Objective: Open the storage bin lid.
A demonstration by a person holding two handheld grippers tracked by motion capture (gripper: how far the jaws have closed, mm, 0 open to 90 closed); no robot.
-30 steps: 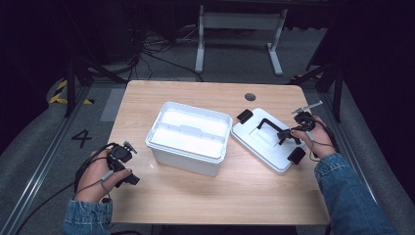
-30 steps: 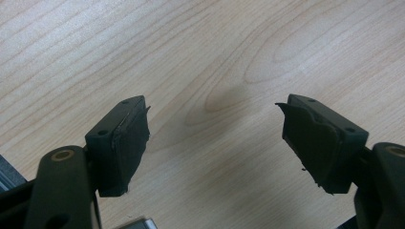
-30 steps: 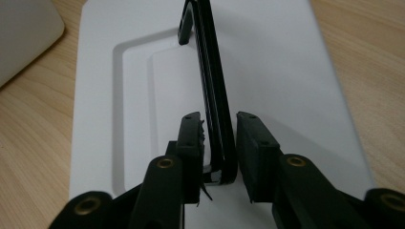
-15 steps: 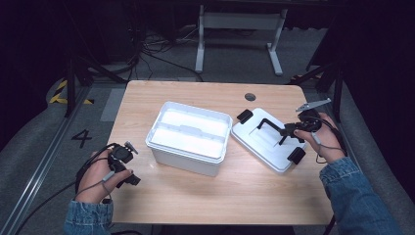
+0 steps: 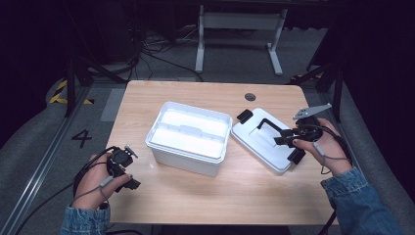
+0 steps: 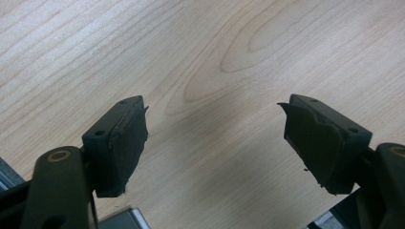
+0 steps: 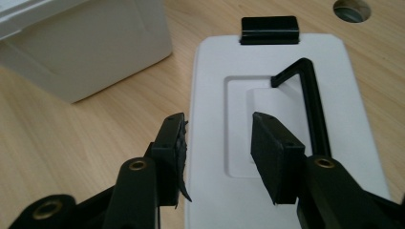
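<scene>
High view gives me the whole counter [image 5: 195,205]: a pale wood top with a small round grommet hole [image 5: 250,97] near the far edge. The white lid [image 5: 266,139] lies flat toward the right edge, with bare wood between it and that edge. Just left of it, apart by a narrow strip of wood, stands the open white bin [image 5: 190,137] at mid-counter. The near half of the counter and the near-left corner are bare and give me room to move.

The lid is a white rounded rectangle with a recessed centre, a black folding handle [image 7: 305,95] lying along it, and a black latch [image 7: 270,29] at its far end; a second black latch sits at its near-right end. Its long axis runs diagonally, from the far side by the bin toward the near-right corner.

My right tool [image 5: 288,144] hovers over the near end of the lid. In the right gripper view its jaws have just been opening and stand apart, with nothing clamped between them.

My left tool [image 5: 128,166] sits by the near-left corner, and the left gripper view shows its jaws wide apart over bare wood.
</scene>
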